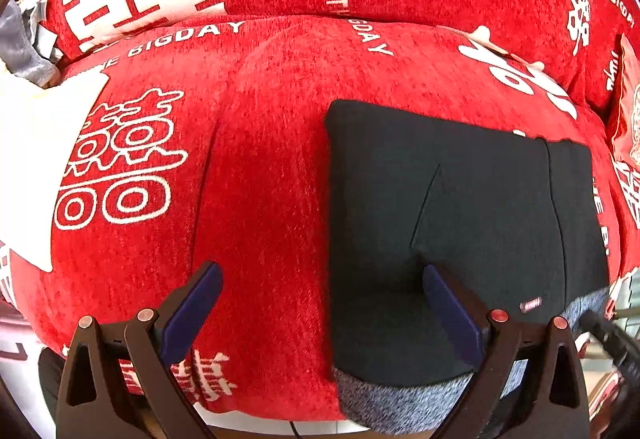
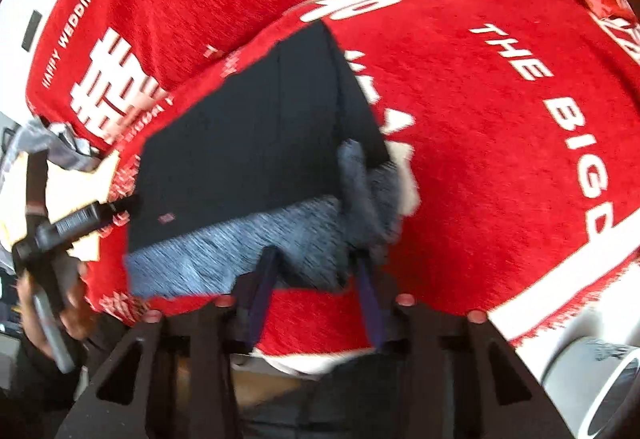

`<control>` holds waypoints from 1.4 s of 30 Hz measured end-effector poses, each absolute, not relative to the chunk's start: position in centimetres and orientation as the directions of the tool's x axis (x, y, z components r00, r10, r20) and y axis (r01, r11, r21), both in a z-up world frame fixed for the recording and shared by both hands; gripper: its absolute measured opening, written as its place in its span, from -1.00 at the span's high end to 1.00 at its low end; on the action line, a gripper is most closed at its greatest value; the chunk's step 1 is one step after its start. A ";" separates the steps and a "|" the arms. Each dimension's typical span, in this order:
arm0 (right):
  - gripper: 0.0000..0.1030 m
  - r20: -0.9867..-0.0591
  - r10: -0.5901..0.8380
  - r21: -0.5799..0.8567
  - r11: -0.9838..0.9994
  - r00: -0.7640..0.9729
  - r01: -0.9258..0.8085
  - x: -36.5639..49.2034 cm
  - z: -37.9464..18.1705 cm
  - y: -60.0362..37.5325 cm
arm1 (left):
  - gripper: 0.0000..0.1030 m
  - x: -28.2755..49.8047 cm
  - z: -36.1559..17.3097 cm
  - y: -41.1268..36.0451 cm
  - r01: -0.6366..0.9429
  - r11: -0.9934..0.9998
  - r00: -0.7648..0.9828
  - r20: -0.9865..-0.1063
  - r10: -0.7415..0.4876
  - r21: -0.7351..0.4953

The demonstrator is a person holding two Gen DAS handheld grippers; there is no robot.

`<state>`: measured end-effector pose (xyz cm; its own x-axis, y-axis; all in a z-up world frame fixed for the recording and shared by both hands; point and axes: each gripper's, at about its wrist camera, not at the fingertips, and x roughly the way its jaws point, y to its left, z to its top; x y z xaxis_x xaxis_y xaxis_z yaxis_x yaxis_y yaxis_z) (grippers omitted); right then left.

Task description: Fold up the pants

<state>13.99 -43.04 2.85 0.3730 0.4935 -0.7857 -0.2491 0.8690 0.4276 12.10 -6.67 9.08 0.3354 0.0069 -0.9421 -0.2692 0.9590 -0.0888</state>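
The black pants [image 1: 460,199] lie folded into a flat rectangle on the red sofa cover [image 1: 260,159], with a grey inner band [image 1: 400,403] showing along the near edge. My left gripper [image 1: 320,269] hangs open and wide above the pants' left edge; one finger is over the red cover, the other over the black cloth. In the blurred right wrist view the pants [image 2: 248,143] show the grey band [image 2: 224,243] at the tips of my right gripper [image 2: 316,257]. Its jaws stand narrow with a gap, and red cover shows between the fingers.
A person's hand [image 2: 76,303] holds the left gripper tool at the left of the right wrist view. A grey garment [image 1: 20,39] lies at the far left. A red cushion [image 1: 628,111] sits at the right. A grey round container [image 2: 592,371] stands below the sofa's edge.
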 end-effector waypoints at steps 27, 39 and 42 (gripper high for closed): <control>-0.47 -0.783 0.261 -0.028 0.892 0.564 -0.452 12.1 8.0 -33.4 | -0.97 9.6 7.6 -7.0 -0.215 0.967 0.324 -0.944 -0.062 -0.137; -0.58 -0.850 0.156 -0.118 0.874 0.503 -0.470 14.6 4.1 -29.6 | -0.97 8.5 7.7 -7.1 -0.211 0.971 0.338 -0.941 -0.033 -0.109; -0.61 -0.839 0.175 -0.094 0.886 0.516 -0.454 14.3 4.4 -30.1 | -0.97 8.4 7.6 -7.0 -0.215 0.969 0.340 -0.940 -0.042 -0.121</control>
